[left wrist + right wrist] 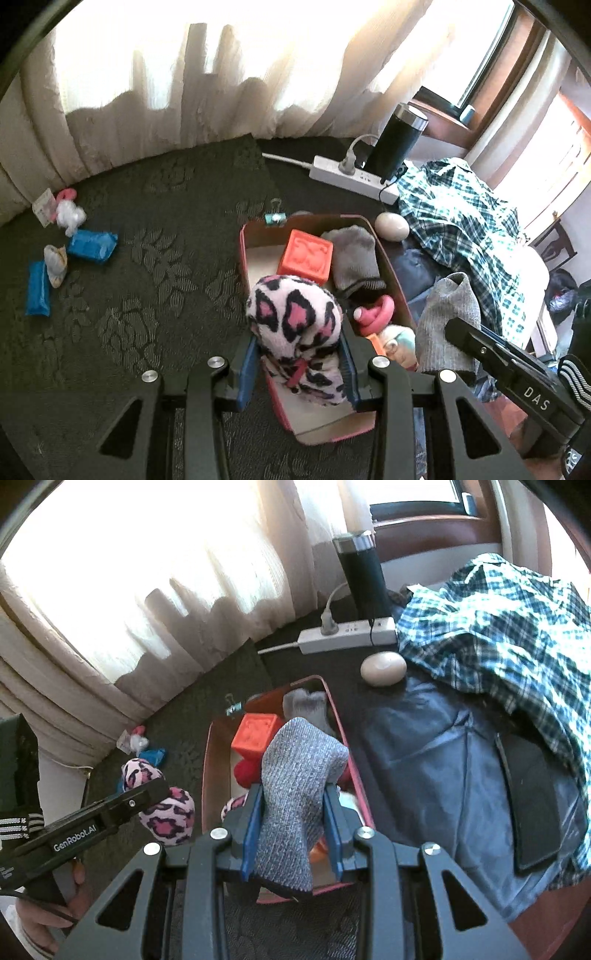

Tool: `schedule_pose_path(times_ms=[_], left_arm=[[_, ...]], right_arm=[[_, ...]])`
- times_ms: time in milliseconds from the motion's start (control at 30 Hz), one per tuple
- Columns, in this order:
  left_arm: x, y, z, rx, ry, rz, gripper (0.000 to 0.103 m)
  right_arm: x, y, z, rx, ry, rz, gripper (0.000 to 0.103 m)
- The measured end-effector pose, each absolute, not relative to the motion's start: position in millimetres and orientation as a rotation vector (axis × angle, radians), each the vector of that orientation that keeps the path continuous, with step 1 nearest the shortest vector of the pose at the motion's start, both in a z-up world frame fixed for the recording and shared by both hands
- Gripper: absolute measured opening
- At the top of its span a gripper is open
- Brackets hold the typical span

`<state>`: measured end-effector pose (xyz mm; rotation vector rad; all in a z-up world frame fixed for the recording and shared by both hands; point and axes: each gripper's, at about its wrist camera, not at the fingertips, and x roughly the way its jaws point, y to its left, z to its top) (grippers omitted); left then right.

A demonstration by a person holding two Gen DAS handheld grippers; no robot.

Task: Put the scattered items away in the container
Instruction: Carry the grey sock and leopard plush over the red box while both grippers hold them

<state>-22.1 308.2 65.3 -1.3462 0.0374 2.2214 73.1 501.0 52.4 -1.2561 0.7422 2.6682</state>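
Gripping a pink leopard-print fuzzy sock between the blue pads of the left gripper, jaws closed onto the fabric, above the near end of the pink-rimmed cardboard box. Pinching a grey knit sock in the right gripper, jaws likewise clamped on cloth, over the same box. Already inside: an orange embossed block, a second grey sock, a pink ring toy and a pale doll-like toy, partly hidden. Clipped or resting at the far rim, cannot tell which: a teal binder clip. Scattered well to the left on the dark floral tablecloth: 2 blue packets, a white crumpled wrapper. Just beyond the box: a beige egg-shaped object, a white power strip, a black tumbler, a plaid shirt.
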Motion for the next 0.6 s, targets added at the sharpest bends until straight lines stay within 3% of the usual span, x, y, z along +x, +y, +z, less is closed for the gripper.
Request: schedule_pose_path(times_ms=[500, 600], left_arm=[[-56, 337, 48, -1.345, 0.096, 2.244, 0.04], [-60, 341, 43, -1.355, 0.114, 2.226, 0.047]], right_arm=[[12, 490, 42, -1.307, 0.593, 2.771, 0.034], [3, 488, 38, -1.321, 0.568, 2.776, 0.034]])
